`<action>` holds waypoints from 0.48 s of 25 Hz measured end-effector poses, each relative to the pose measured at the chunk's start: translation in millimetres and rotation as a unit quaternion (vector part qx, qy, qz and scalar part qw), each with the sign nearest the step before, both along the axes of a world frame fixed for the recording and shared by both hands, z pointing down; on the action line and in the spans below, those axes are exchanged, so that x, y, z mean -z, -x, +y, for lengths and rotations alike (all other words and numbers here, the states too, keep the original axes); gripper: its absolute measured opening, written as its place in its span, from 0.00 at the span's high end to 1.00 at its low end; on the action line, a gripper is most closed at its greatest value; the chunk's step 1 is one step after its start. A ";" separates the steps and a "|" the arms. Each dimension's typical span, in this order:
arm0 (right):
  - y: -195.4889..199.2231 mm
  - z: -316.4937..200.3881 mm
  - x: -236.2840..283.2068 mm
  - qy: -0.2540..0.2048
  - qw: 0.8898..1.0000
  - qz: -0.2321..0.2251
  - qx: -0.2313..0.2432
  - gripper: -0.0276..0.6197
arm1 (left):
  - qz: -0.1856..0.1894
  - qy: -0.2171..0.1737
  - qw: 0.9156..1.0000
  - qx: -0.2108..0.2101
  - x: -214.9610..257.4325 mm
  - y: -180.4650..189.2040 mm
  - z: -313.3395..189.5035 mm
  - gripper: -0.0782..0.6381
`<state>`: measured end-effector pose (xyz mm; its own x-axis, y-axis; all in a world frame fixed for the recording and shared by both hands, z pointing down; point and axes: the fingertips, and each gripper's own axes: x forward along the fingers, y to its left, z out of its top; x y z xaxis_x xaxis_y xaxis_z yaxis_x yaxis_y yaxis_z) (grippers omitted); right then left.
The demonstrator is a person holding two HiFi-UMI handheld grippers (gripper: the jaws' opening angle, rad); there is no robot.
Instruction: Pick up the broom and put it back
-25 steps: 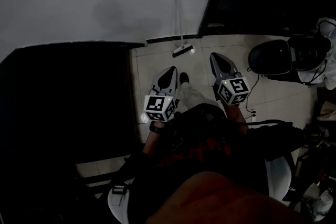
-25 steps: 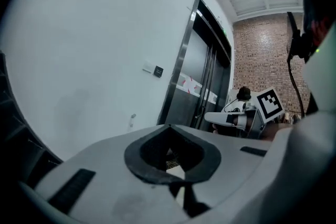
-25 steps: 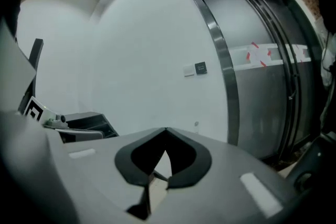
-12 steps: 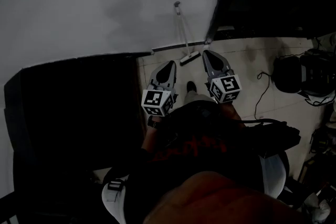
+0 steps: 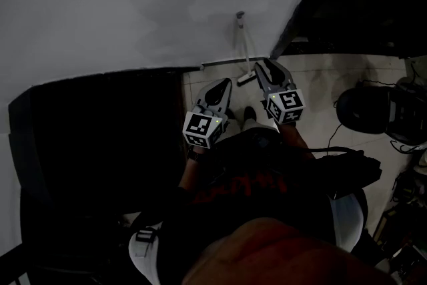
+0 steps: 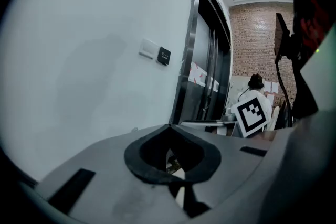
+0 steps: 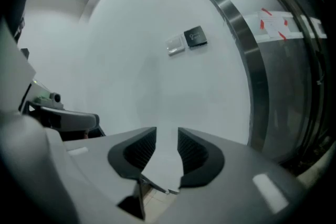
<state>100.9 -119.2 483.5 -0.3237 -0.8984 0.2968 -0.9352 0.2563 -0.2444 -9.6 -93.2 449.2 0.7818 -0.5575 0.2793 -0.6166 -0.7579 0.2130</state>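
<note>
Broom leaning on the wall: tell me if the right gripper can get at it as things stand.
Probably yes. The right gripper points toward the broom from close by, with nothing visible in the way. Its jaws have just been opening, and nothing is between them.

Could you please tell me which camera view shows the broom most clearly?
The head view: the broom leans against the white wall, visible from its handle top down to its head on the tiled floor. The left gripper view and right gripper view show mainly wall and a dark doorway; I cannot make out the broom in either.
</note>
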 end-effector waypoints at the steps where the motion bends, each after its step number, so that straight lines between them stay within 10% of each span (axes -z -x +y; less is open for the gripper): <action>1: 2.4 -8.7 -10.5 0.010 1.000 0.001 -0.003 0.76 | 0.000 0.001 1.000 0.007 2.7 6.3 -4.9 0.88; 12: -17.6 -126.3 -290.6 0.215 0.973 0.087 0.002 0.69 | -0.029 0.055 0.989 0.135 -42.5 98.4 12.8 0.88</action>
